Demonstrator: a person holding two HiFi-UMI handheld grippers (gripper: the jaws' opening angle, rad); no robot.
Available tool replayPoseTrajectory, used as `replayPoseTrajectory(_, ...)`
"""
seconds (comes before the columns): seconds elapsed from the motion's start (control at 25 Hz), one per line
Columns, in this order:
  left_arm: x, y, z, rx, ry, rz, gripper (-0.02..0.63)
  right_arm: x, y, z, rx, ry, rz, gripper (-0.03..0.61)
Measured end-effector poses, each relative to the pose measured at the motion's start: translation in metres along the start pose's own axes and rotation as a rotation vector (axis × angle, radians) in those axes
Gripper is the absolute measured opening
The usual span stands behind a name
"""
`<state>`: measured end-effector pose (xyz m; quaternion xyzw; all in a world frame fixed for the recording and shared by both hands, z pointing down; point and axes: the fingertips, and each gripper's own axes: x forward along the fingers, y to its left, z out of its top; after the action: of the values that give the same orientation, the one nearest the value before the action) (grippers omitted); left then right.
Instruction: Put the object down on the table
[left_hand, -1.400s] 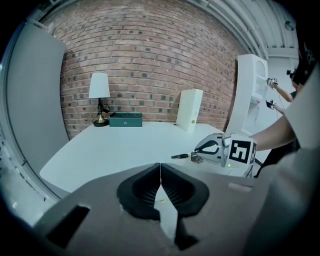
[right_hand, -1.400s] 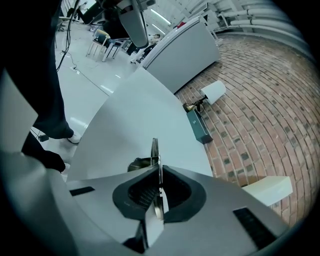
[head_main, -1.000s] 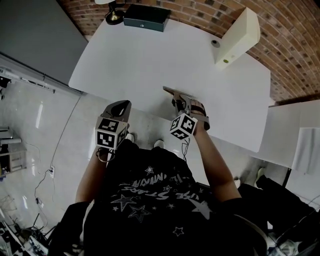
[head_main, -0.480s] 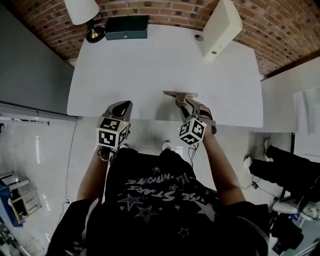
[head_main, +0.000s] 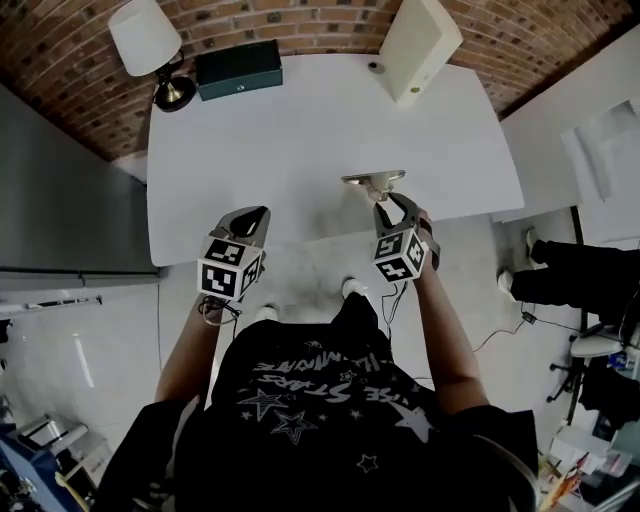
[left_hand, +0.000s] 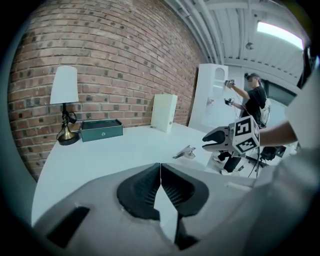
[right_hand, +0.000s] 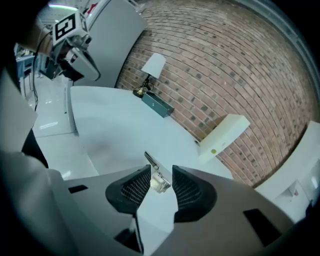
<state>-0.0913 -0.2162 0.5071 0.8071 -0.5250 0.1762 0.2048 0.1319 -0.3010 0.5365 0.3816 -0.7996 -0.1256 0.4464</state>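
A small metal clip (head_main: 372, 180) lies on the white table (head_main: 250, 130) near its front edge. My right gripper (head_main: 386, 204) is just behind it, with jaws apart and closing. In the right gripper view the clip's (right_hand: 155, 171) near end sits between the tips of that gripper (right_hand: 161, 178), and neither pad presses on it. My left gripper (head_main: 252, 216) hovers at the table's front edge, to the left, shut and empty. From the left gripper (left_hand: 160, 167) view, the clip (left_hand: 186, 152) rests flat and the right gripper (left_hand: 206, 142) is beside it.
Along the far edge, by the brick wall, stand a lamp (head_main: 145, 40), a dark green box (head_main: 238, 68) and a white upright binder (head_main: 418, 45). A small round item (head_main: 374, 67) sits next to the binder. Another person (left_hand: 255, 97) stands in the background.
The clip was carried slanted in the right gripper; now it lies flat on the table with the jaws apart around its near end. The left gripper has hardly moved.
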Motion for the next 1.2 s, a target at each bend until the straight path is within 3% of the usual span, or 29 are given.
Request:
replayPoseTrajectory(0.36,-0.054,0.016,-0.026,0.059,-0.019,-0.143,0.020,-0.062,0.041,0.018,0.236,0.071,-0.178,0.075)
replayPoseTrajectory(0.52,-0.067,0.014,-0.037,0.074,-0.014,-0.196,0.020,-0.098,0.058,0.019,0.253,0.082,-0.289,0.005)
replayPoseTrajectory(0.72,-0.079,-0.005,-0.049,0.086,-0.005,-0.261,0.020,-0.134,0.089,0.021,0.329,0.070,-0.306,0.003)
replayPoseTrajectory(1.2,-0.093,-0.077,-0.057,0.146,0.002,-0.333,0.020,-0.196,0.099,-0.014,0.503,0.064,-0.324,0.002)
